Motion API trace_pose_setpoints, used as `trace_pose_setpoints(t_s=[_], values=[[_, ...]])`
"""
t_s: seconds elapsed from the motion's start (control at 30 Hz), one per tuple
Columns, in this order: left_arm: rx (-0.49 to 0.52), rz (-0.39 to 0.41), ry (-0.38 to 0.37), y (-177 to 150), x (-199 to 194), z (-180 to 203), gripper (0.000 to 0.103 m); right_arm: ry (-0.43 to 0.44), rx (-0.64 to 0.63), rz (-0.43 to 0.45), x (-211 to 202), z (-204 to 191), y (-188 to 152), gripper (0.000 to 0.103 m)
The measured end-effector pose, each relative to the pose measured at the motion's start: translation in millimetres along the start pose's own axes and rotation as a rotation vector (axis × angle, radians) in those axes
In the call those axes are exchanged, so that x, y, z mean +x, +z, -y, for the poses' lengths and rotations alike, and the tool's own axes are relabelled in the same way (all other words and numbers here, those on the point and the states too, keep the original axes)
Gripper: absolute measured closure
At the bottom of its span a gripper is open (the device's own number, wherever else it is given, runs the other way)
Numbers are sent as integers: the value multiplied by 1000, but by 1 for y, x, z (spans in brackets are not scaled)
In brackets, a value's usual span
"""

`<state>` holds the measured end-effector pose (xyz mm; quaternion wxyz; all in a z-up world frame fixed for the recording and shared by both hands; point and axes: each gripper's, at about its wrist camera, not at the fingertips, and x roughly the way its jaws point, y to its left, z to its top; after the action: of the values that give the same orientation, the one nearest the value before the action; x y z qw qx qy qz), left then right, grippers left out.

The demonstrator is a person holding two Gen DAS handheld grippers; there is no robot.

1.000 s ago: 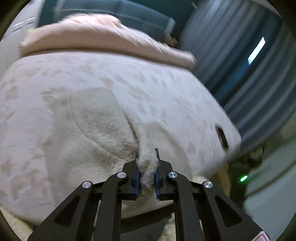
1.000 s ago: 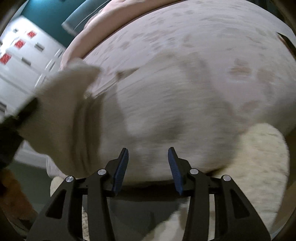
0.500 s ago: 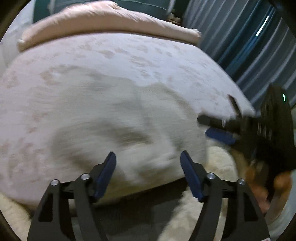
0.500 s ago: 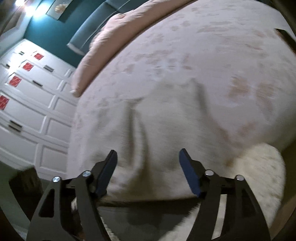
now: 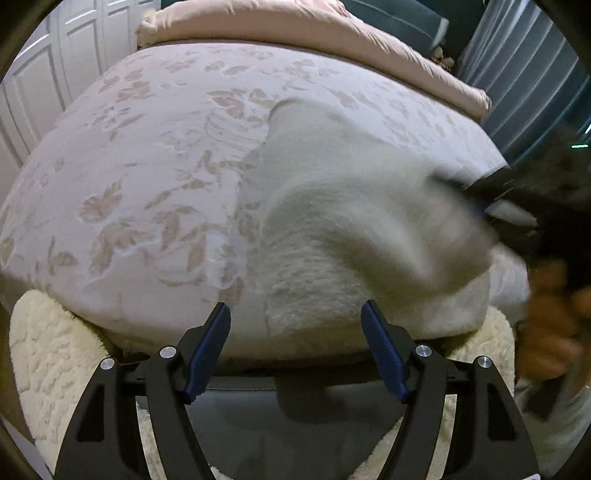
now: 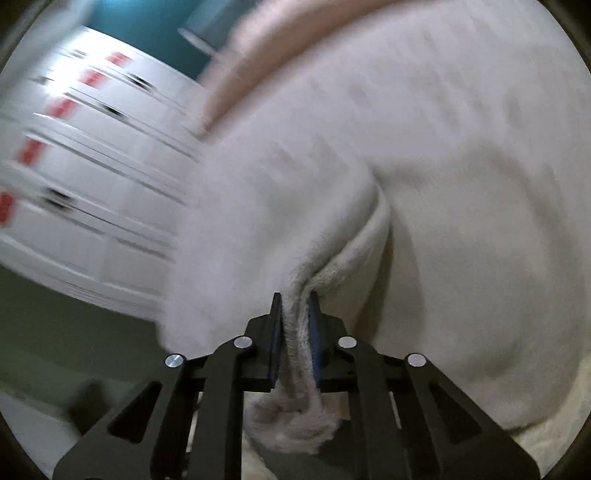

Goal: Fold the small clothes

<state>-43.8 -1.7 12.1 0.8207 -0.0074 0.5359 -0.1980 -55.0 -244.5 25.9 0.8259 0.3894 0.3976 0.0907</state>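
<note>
A small white fleece garment [image 5: 351, 229] lies on the floral bed cover [image 5: 147, 166], its right side pulled up into a blurred fold. My left gripper [image 5: 295, 314] stands open just before the garment's near edge, with nothing between its pads. In the left wrist view my right gripper [image 5: 491, 199] is a dark blur at the raised cloth edge. In the right wrist view my right gripper [image 6: 295, 299] has its jaws closing tight on a bunched edge of the garment [image 6: 443, 221], and a tuft of cloth hangs behind the pads.
A pink duvet [image 5: 295, 29] lies folded across the far end of the bed. White wardrobe doors [image 6: 74, 166] stand to the left and grey curtains [image 5: 524, 66] to the right. A cream fluffy cover [image 5: 48, 350] hangs over the bed's near edge. A person's hand [image 5: 550, 325] shows blurred at right.
My left gripper let go of the cloth fold, opened wide and swung left. My right gripper opened, then closed on the garment's edge and lifted it.
</note>
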Motion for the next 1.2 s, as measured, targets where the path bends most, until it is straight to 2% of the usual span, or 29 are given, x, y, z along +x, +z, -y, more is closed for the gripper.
trace_pose_setpoints(t_s=[0.03, 0.1, 0.13, 0.17, 0.2, 0.27, 0.3, 0.33, 0.37, 0.4, 0.43, 0.47, 0.57, 0.67, 0.73, 0.77, 0.8, 0.83, 0.87, 0.9, 0.93, 1.0, 1.07, 1.1, 1.13, 1.17, 1.2], values=[[3, 7, 0, 1, -2, 1, 33, 59, -15, 63, -24, -8, 4, 102], [19, 23, -2, 2, -4, 3, 33, 103, -44, 193, -71, -8, 6, 103], [34, 27, -3, 3, -4, 7, 33, 73, -51, 232, -87, -4, 6, 103], [46, 27, -3, 4, -2, 9, 33, -10, -50, 254, -100, 10, 4, 103], [61, 20, -3, 4, 1, 12, 33, -73, -45, 244, -100, 22, 3, 103], [74, 0, -7, 5, 8, 19, 33, -208, 34, 150, -89, 58, -3, 101], [77, -6, -9, 4, 9, 22, 33, -234, 104, 104, -82, 76, -10, 99], [81, -11, -7, 5, 11, 24, 33, -208, 135, 87, -80, 84, -14, 95], [85, -12, -3, 5, 11, 26, 33, -173, 165, 74, -73, 87, -22, 74], [86, -11, 0, 5, 11, 26, 33, -163, 175, 68, -68, 88, -25, 32], [81, -7, 6, 4, 10, 25, 33, -155, 182, 58, -58, 85, -28, 18], [73, -1, 10, 4, 9, 23, 33, -125, 174, 35, -42, 80, -31, 17], [28, 20, 31, 6, 2, 10, 33, -53, 198, -105, 11, 69, -29, 17], [-38, 38, 48, 8, -6, -10, 33, -61, 229, -233, 62, 59, -33, 18], [-85, 51, 57, 8, -12, -24, 33, -67, 182, -269, 79, 39, -34, 37], [-100, 54, 59, 8, -14, -28, 33, -71, 100, -276, 84, 18, -32, 58], [-119, 60, 57, 8, -17, -34, 33, -101, 22, -260, 83, 2, -31, 88], [-128, 63, 54, 8, -19, -36, 33, -113, -59, -228, 77, -17, -26, 87], [-133, 67, 55, 9, -20, -37, 33, -87, -89, -186, 68, -29, -19, 89], [-133, 71, 53, 10, -22, -37, 33, 3, -106, -102, 43, -45, -10, 89], [-128, 75, 47, 11, -23, -35, 33, 48, -107, -61, 27, -49, -5, 90], [-111, 84, 31, 14, -26, -29, 33, 166, -105, 85, -28, -47, 2, 90], [-94, 88, 6, 16, -25, -22, 32, 205, -90, 176, -64, -22, 1, 89], [-81, 82, -6, 17, -21, -17, 32, 122, -81, 190, -73, 1, -2, 89], [-68, 71, -16, 18, -15, -12, 32, -8, -80, 170, -70, 21, -4, 89], [-55, 56, -27, 20, -8, -6, 32, -216, -59, 83, -53, 57, -10, 89], [-48, 43, -33, 21, -2, -1, 32, -304, -13, 15, -40, 83, -14, 89]])
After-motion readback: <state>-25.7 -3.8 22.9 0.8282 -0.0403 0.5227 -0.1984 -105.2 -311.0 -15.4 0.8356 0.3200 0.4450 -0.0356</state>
